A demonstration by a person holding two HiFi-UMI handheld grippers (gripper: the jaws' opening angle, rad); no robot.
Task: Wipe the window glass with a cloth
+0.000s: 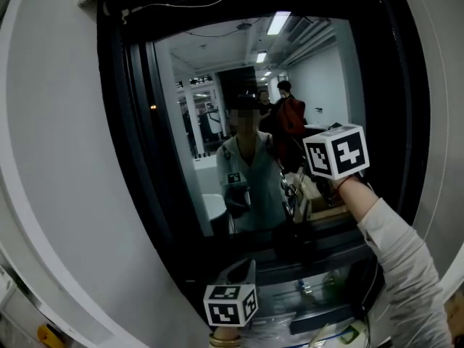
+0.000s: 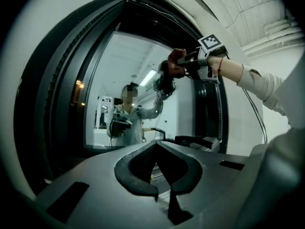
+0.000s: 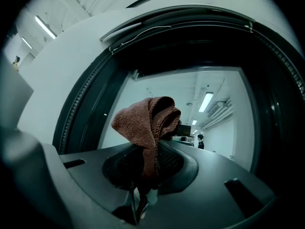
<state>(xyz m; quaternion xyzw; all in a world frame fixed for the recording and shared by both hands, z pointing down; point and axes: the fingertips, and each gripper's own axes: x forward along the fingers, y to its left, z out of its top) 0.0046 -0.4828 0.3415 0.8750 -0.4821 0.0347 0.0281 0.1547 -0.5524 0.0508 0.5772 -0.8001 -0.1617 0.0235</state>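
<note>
Cloth is the thing to mind: your right gripper has its jaws clamped on the lower folds of this brown knitted rag, and the loose bunch stands up past the tips, straight ahead, between them and the window glass. From the left gripper view, the bunch sits at the pane's upper right, close to the dark window frame. It almost meets its own reflection, so it looks pressed on the glass or just off it; I cannot tell which. Most of the pane lies to your left and below that spot, so I judge the stroke should run leftward or downward, pad leading. Your left gripper hangs low near the sill with its jaws together on nothing, well apart from the cloth, so the right hand is plainly the one to wipe.
</note>
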